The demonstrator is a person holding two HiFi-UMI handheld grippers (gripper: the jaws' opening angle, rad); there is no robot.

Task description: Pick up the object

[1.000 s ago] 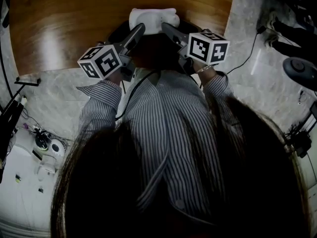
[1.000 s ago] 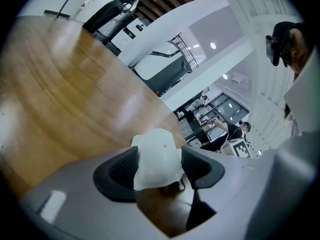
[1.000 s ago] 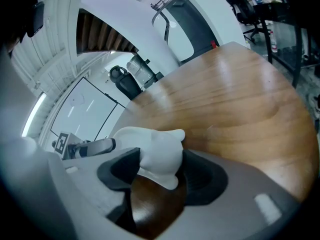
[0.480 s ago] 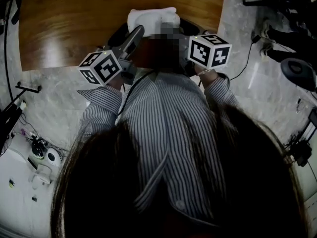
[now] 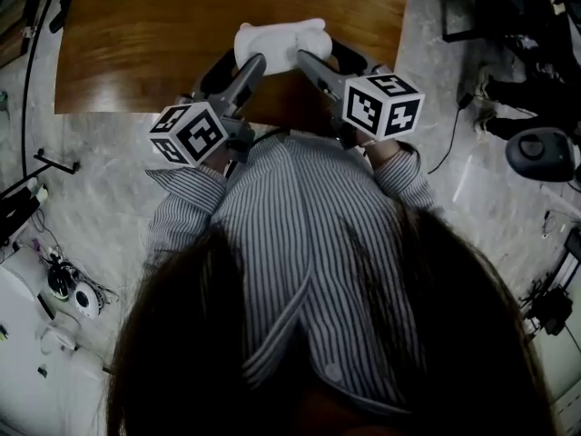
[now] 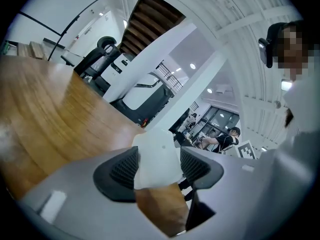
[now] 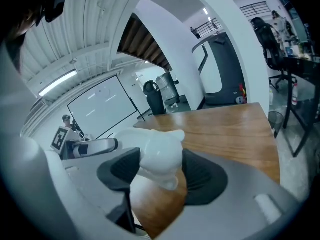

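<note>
A white animal-shaped figure [image 5: 280,39] is at the near edge of the wooden table [image 5: 145,34], with both grippers on it from my side. My left gripper [image 5: 238,60] takes its left end and its jaws are closing. In the left gripper view the white figure [image 6: 156,156] fills the gap between the ribbed pads [image 6: 122,169]. My right gripper [image 5: 318,53] takes the right end. There the white figure [image 7: 157,156] sits between both pads [image 7: 200,176] and touches each. I cannot tell whether it is off the table.
The wooden table [image 7: 235,129] stretches away behind the figure. Marble floor surrounds it, with a chair base [image 5: 540,153] and cables at the right and small devices [image 5: 68,284] at the lower left. My striped shirt [image 5: 309,243] fills the lower view.
Both grippers stay on the white figure. The head view has shifted a little, so the marker cubes sit slightly lower and the gripper fingers show more plainly.
</note>
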